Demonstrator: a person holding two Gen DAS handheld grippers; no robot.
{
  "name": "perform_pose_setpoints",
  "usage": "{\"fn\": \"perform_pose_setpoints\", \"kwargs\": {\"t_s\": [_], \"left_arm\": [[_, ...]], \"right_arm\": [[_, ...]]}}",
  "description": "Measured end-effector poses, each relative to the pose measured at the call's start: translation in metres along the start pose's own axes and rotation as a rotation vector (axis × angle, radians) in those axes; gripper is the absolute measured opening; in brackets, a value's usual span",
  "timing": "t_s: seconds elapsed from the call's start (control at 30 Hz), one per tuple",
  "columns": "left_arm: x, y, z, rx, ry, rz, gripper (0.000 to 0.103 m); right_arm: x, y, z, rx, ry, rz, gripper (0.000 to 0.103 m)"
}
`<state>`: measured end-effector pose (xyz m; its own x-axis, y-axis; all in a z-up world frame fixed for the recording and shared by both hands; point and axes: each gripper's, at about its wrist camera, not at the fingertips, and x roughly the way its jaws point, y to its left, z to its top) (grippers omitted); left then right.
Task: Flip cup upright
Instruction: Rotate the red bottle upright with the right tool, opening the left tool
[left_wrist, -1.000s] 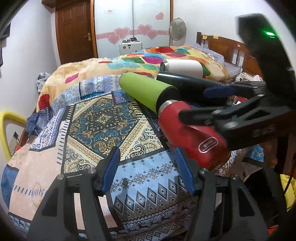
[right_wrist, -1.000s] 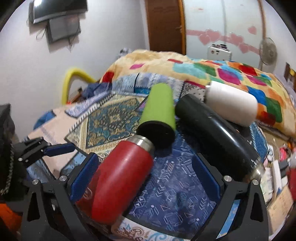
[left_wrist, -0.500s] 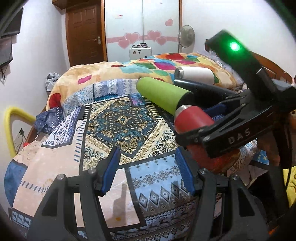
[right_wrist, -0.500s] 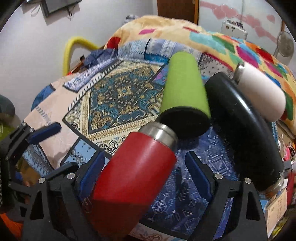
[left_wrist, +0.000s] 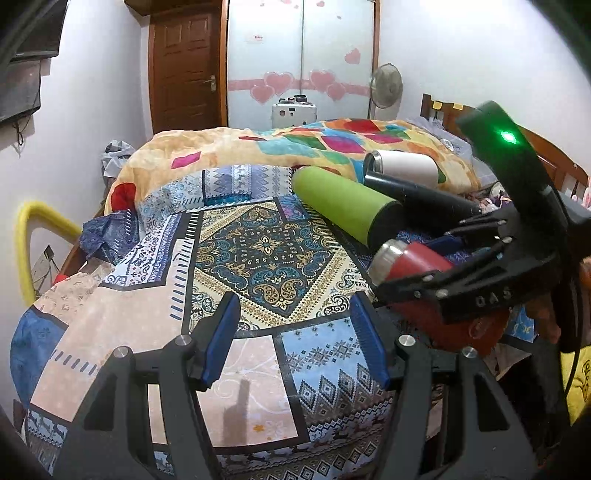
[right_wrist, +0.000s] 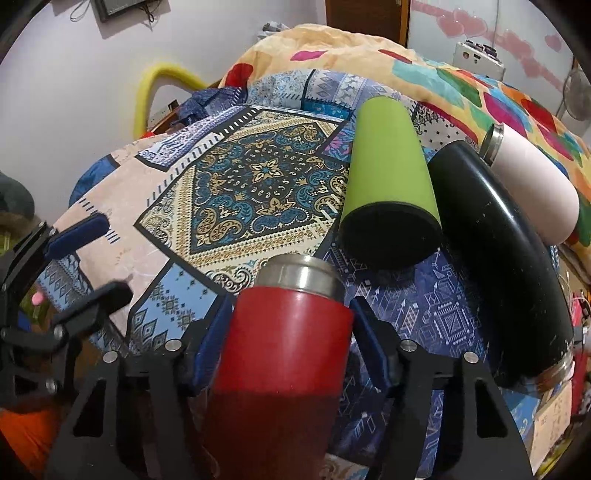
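Observation:
A red cup (right_wrist: 288, 343) with a steel rim lies on its side on the patterned bedspread (right_wrist: 258, 177), mouth pointing away from me. My right gripper (right_wrist: 291, 332) is shut on the red cup, blue pads against both its sides. The same cup (left_wrist: 417, 258) shows in the left wrist view, under the right gripper's black frame (left_wrist: 480, 291). My left gripper (left_wrist: 295, 339) is open and empty over the bedspread (left_wrist: 269, 251), left of the cup.
A green cup (right_wrist: 388, 177), a black bottle (right_wrist: 498, 251) and a white cup (right_wrist: 535, 184) lie side by side beyond the red cup. A bright quilt (left_wrist: 295, 147) is heaped behind. A yellow hoop (left_wrist: 26, 240) stands at the bed's left edge.
My right gripper has moved in over the red cup and shut on it. The left gripper has stayed open and drifted slightly back.

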<state>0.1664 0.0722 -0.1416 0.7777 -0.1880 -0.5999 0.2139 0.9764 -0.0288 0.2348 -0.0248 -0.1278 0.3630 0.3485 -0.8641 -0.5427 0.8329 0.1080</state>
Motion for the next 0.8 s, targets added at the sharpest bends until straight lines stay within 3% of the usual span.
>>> {"fn": "perform_pose_setpoints", "kwargs": {"t_s": [0.53, 0.8], "left_arm": [[-0.024, -0.01, 0.021, -0.015, -0.073, 0.006, 0.062], [-0.031, -0.015, 0.028, -0.015, -0.106, -0.004, 0.062]], "right_arm": [[-0.055, -0.001, -0.007, 0.013, -0.238, 0.037, 0.06], [-0.067, 0.0, -0.008, -0.013, -0.32, -0.008, 0.059]]}}
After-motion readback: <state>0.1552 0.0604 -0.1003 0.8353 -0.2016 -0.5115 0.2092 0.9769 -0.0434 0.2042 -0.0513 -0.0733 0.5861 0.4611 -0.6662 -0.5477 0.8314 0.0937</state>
